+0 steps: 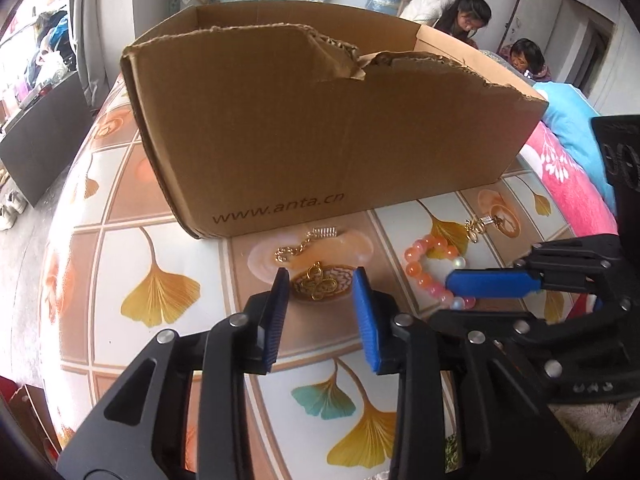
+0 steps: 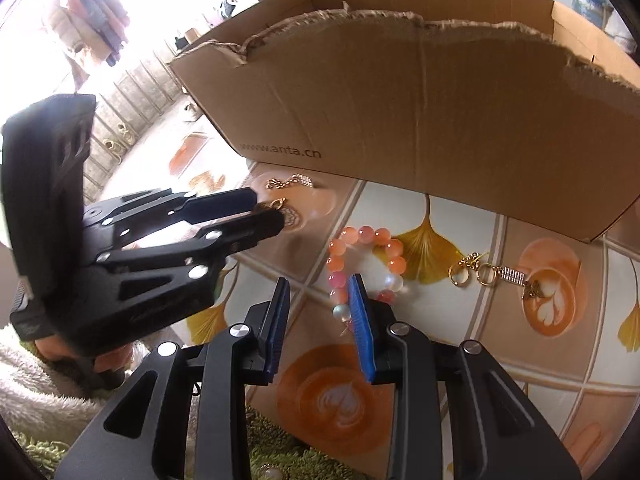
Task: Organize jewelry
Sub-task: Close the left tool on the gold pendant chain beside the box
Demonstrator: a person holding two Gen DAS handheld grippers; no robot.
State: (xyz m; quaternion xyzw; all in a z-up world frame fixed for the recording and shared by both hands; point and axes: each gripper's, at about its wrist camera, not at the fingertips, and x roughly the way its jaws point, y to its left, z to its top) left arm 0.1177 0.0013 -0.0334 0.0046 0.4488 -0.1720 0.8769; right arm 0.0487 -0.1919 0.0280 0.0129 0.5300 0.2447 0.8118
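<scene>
A gold chain with a butterfly pendant [image 1: 316, 282] lies on the patterned tabletop in front of the cardboard box [image 1: 320, 128]. My left gripper [image 1: 320, 280] is open, its blue fingers on either side of the pendant; it also shows in the right wrist view [image 2: 264, 208]. A pink and orange bead bracelet [image 2: 362, 264] lies to the right. My right gripper [image 2: 318, 288] is open at the bracelet's near edge, right finger over the beads. A second gold piece with rings [image 2: 490, 276] lies further right.
The open box [image 2: 420, 80], marked www.anta.cn with a torn top edge, fills the far side of the table. A pink and blue blanket [image 1: 568, 152] lies right of the table. Two people [image 1: 472, 16] are in the background.
</scene>
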